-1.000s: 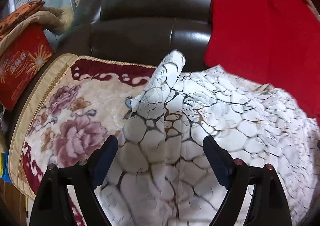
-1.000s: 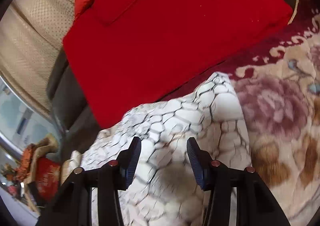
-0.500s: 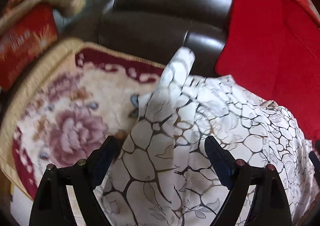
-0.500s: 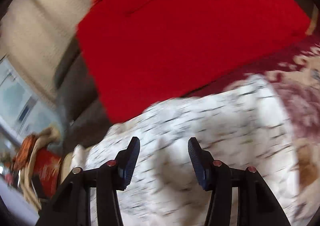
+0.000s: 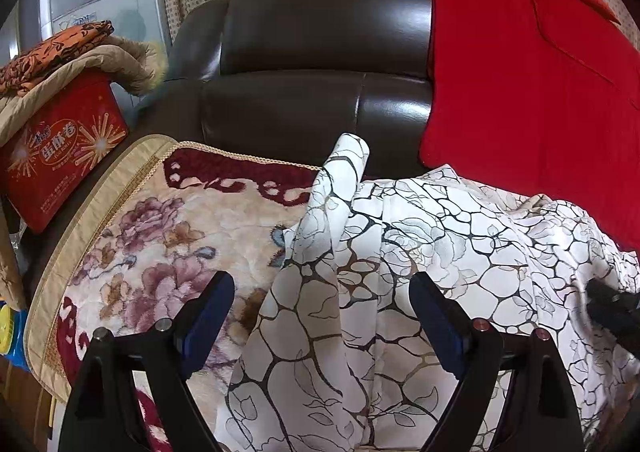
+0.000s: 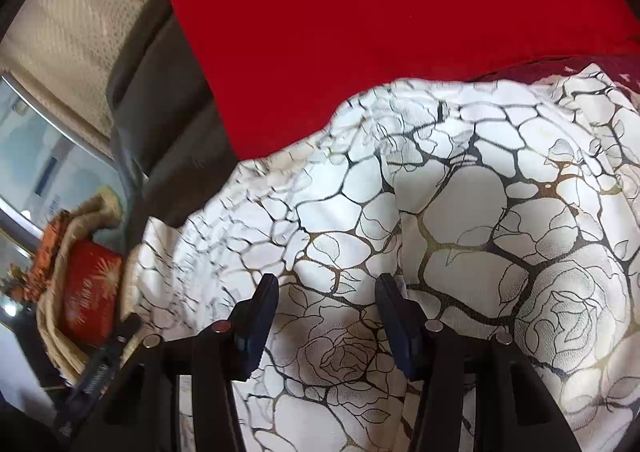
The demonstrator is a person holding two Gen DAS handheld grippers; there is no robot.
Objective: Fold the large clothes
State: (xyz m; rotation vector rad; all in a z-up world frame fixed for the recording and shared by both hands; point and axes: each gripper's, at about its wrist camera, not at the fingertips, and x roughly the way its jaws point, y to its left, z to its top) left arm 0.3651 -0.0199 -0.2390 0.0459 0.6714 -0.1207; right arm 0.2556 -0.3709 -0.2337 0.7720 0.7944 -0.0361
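Both my grippers, left gripper (image 5: 322, 314) and right gripper (image 6: 326, 312), spread wide, released over white crackle-print garment (image 5: 420, 252), red tin (image 5: 60, 156) with gold Chinese lettering at sofa (image 5: 320, 64) edge.

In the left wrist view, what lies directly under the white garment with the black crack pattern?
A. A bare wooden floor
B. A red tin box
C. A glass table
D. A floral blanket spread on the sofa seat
D: the white garment rests on the floral blanket that covers the seat of the dark leather sofa; the red box sits apart at the left.
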